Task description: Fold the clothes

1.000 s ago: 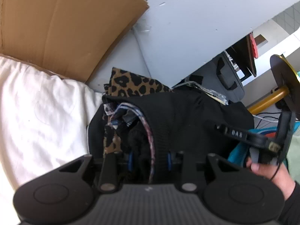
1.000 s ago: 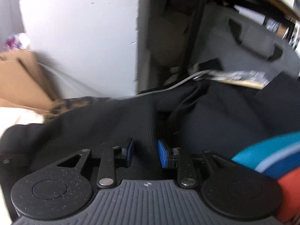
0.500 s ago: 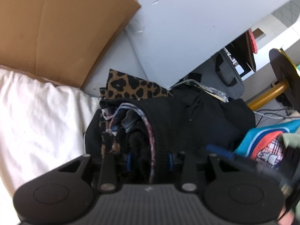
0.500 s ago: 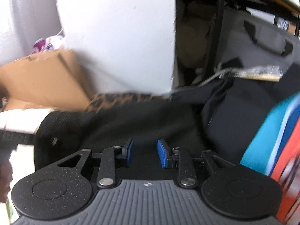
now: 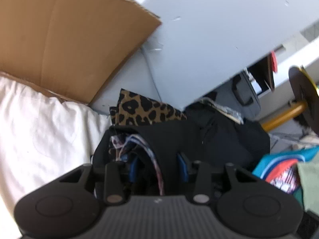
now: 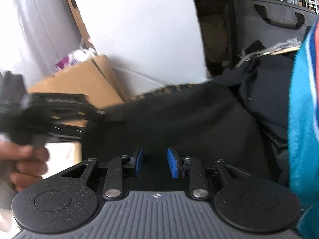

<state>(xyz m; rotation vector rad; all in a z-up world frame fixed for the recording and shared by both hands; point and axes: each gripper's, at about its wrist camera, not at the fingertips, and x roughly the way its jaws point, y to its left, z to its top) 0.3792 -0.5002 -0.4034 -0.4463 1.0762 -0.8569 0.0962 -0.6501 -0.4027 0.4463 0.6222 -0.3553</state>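
The left gripper (image 5: 158, 166) has a fold of the black garment (image 5: 175, 139) between its jaws, and they are opening, probably to let the cloth go. The right gripper (image 6: 155, 164) hangs over the same garment (image 6: 179, 123) with its jaws apart and empty, likely looking for a new edge. A leopard cloth (image 5: 145, 110) lies beyond the jaws.

Cardboard flap (image 5: 65, 37) against white panel (image 5: 209, 35), upper left. Grey case (image 5: 246, 91) with black handle beneath panel's lower edge. Yellow bar (image 5: 283, 115) and dark disc (image 5: 303, 99) at far right. From the right wrist: cardboard box (image 6: 79, 87) left, grey case (image 6: 275, 10) upper right, both blurred.
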